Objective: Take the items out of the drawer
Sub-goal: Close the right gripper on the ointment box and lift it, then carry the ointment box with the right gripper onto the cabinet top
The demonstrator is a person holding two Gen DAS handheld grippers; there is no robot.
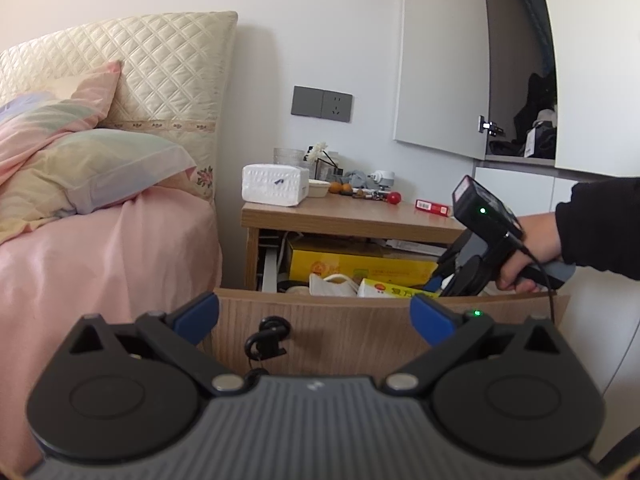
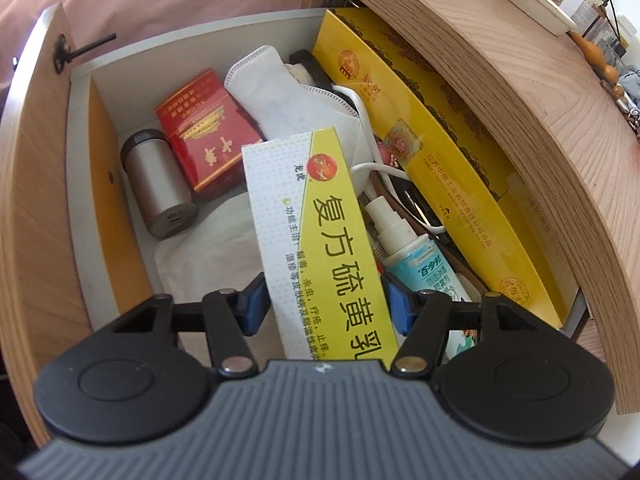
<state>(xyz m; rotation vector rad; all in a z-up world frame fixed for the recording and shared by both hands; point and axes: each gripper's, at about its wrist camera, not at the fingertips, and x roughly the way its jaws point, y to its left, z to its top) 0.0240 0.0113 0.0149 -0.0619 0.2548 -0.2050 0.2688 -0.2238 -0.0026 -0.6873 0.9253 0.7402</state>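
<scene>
The nightstand drawer (image 2: 180, 44) stands pulled out. My right gripper (image 2: 325, 308) is inside it, shut on a white and yellow medicine box (image 2: 320, 208) that lies tilted over the other contents; both blue pads press its long sides. Around the box lie a red cigarette pack (image 2: 204, 128), a silver cylinder (image 2: 158, 184), a white face mask (image 2: 280, 92), a small spray bottle (image 2: 416, 252) and a long yellow carton (image 2: 440, 152). In the left wrist view my left gripper (image 1: 316, 318) stands open before the drawer front (image 1: 360, 340), holding nothing. A hand holds the right gripper (image 1: 448, 280) over the medicine box (image 1: 384, 288).
The nightstand top (image 1: 344, 214) overhangs the back of the drawer and carries a tissue pack (image 1: 274, 184), a small red box (image 1: 432, 206) and several small items. A bed with pink sheets (image 1: 100, 248) is close on the left. An open wardrobe (image 1: 520, 120) is at the right.
</scene>
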